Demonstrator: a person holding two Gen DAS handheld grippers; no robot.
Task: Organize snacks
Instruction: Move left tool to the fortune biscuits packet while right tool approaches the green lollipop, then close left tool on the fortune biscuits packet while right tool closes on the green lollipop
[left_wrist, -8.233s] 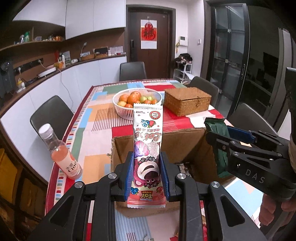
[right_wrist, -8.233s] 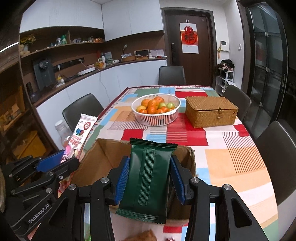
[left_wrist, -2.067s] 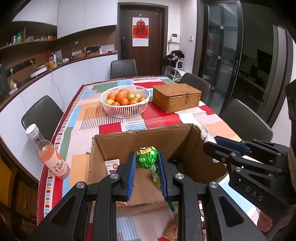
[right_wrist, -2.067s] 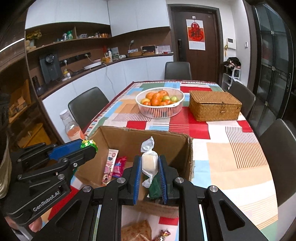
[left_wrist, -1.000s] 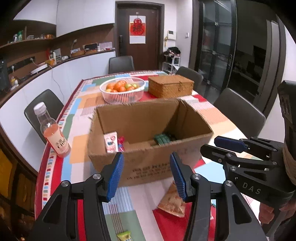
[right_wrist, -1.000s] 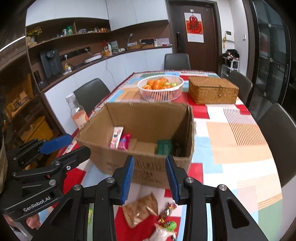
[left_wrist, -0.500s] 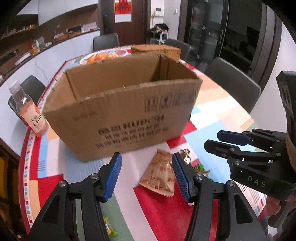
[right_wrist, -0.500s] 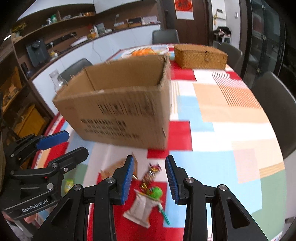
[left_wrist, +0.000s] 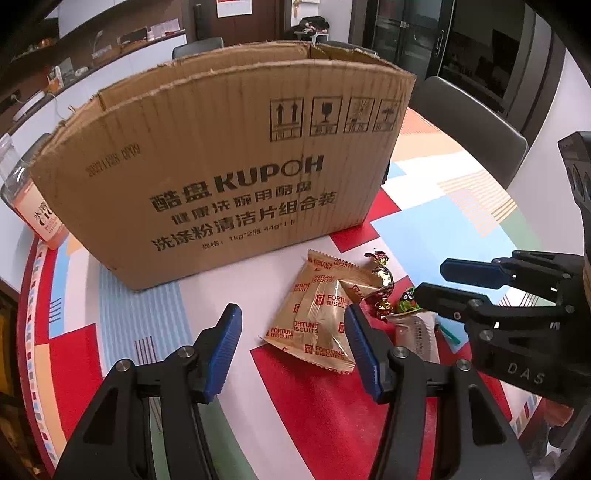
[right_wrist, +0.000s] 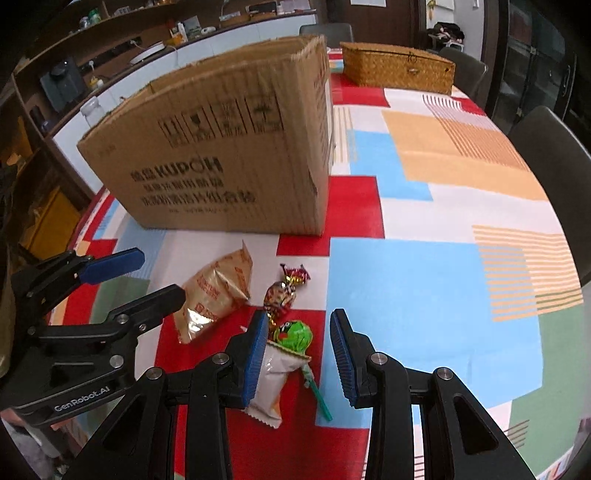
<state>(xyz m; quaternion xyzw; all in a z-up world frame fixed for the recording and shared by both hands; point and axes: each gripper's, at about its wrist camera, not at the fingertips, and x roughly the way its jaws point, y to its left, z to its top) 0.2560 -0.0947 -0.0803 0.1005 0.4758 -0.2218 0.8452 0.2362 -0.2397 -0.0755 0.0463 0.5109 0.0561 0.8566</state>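
A brown cardboard box (left_wrist: 221, 158) (right_wrist: 221, 147) stands on the patterned tablecloth. In front of it lie loose snacks: a gold biscuit packet (left_wrist: 321, 314) (right_wrist: 214, 291), a red-gold wrapped candy (left_wrist: 382, 280) (right_wrist: 282, 291), a green lollipop (right_wrist: 295, 336) (left_wrist: 406, 301) and a white packet (right_wrist: 273, 376). My left gripper (left_wrist: 291, 347) hovers open just above the table, the biscuit packet by its right finger. My right gripper (right_wrist: 297, 347) is open above the lollipop and white packet, gripping nothing.
A bottle of pink drink (left_wrist: 26, 199) stands left of the box. A wicker basket (right_wrist: 397, 68) sits farther back on the table. Dark chairs (left_wrist: 469, 125) (right_wrist: 554, 155) line the right side. The tablecloth right of the snacks is bare.
Both grippers dropped from above the box, where they let snacks go, to low over the table in front of it. The box now hides its contents.
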